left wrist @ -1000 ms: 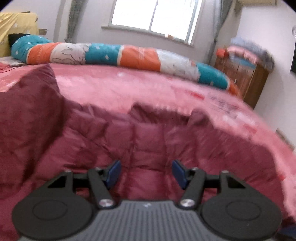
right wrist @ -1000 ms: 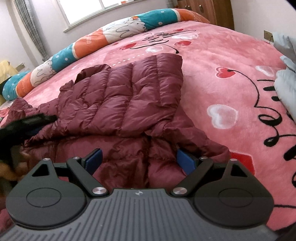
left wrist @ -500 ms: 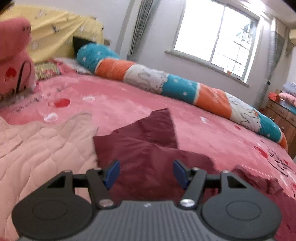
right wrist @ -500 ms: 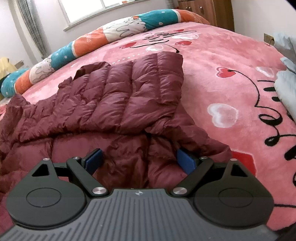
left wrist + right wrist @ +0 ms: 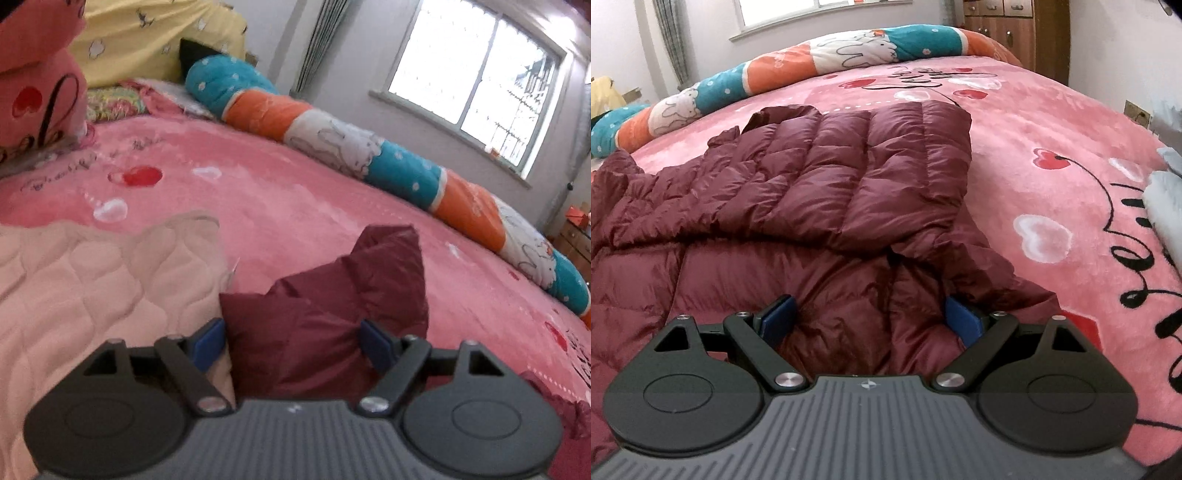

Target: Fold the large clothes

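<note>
Left gripper (image 5: 293,341) points down at a slant over the edge of the bed (image 5: 295,206). Its jaws have just been opening and now stand wide. A dark red corner of the jacket (image 5: 332,314) lies between the blue pads (image 5: 208,343), but they do not press on it. Just beside that corner, on the left, lies a pale pink quilt (image 5: 92,280).

Right gripper (image 5: 870,319) also tips down, low over the puffy dark red jacket (image 5: 831,192). Its jaws are wide apart too, with jacket cloth bunched between them. I cannot tell if the cloth touches the pads.

The jacket lies spread on the pink bed blanket, with one part folded over on top. A long orange, blue and white pillow (image 5: 775,70) lies along the far side of the bed.
</note>
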Demonstrator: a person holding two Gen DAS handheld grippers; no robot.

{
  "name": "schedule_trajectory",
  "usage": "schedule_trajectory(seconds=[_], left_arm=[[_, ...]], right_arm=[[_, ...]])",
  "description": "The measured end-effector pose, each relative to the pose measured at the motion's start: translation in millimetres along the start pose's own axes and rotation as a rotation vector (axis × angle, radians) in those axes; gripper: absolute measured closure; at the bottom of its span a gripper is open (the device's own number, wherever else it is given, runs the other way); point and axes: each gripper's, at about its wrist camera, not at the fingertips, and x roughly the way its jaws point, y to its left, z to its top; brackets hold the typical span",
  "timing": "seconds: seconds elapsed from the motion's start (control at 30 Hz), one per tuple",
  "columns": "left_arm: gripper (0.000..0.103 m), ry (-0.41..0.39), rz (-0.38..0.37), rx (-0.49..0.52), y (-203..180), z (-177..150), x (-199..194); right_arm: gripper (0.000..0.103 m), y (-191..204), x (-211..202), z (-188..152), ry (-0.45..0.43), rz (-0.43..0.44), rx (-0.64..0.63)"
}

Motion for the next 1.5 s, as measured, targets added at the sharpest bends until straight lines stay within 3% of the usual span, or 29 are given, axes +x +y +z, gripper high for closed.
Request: schedule_trajectory(seconds=[0.13, 0.23, 0.4, 0.47, 0.53, 0.6, 0.67, 0.7, 0.77, 0.83, 0.97, 1.07, 1.27, 1.37, 1.43, 1.5], left_arm=[[0.026, 0.026, 0.055, -0.023, -1, -5, 6], [0.019, 0.004, 0.066, -0.055, -2, -6, 6], [0.007, -0.005, 0.103, -0.005, -12, -10, 15], [0.009, 0.006, 0.107, 0.021, -16, -13, 18], [0.025, 0.003, 0.084, 0.022, -18, -16, 16], [0.056, 0.030, 0.039, -0.027, -15, -18, 15], [0.076, 0.042, 0.016, -0.063, -13, -20, 12], [0.083, 0.040, -0.005, -0.082, -13, -21, 10], [0.087, 0.016, -0.064, -0.135, -14, -23, -3], [0.089, -0.023, -0.123, -0.126, -23, -23, -17], [0.090, -0.043, -0.277, -0.066, -51, -28, -51], [0.090, -0.048, -0.391, 0.089, -87, -45, -90], [0.090, 0.090, -0.564, 0.388, -156, -121, -148], [0.088, 0.150, -0.567, 0.546, -177, -160, -155], [0.088, 0.199, -0.559, 0.579, -180, -174, -153], [0.080, 0.205, -0.557, 0.592, -181, -176, -159]], right_arm=[[0.000, 3, -1, -3, -0.003, -0.005, -0.009], [0.000, 2, -2, -3, -0.002, -0.002, -0.013], [0.000, 2, -2, -3, -0.004, -0.004, -0.019], [0.000, 2, 1, -2, -0.003, -0.004, -0.025], [0.000, 3, 2, -2, -0.003, -0.009, -0.032], [0.000, 4, 2, -3, -0.003, -0.013, -0.038], [0.000, 6, 2, -4, -0.003, -0.017, -0.045], [0.000, 7, 2, -3, -0.003, -0.017, -0.047], [0.000, 6, 2, -3, -0.002, -0.016, -0.047], [0.000, 7, 2, -3, -0.002, -0.017, -0.048], [0.000, 8, 2, -4, 0.000, -0.021, -0.053], [0.000, 7, 2, -3, 0.002, -0.019, -0.053], [0.000, 7, 3, -2, 0.008, -0.018, -0.055], [0.000, 7, 4, -1, 0.011, -0.016, -0.052], [0.000, 7, 4, 0, 0.013, -0.014, -0.053], [0.000, 6, 4, 0, 0.014, -0.012, -0.054]])
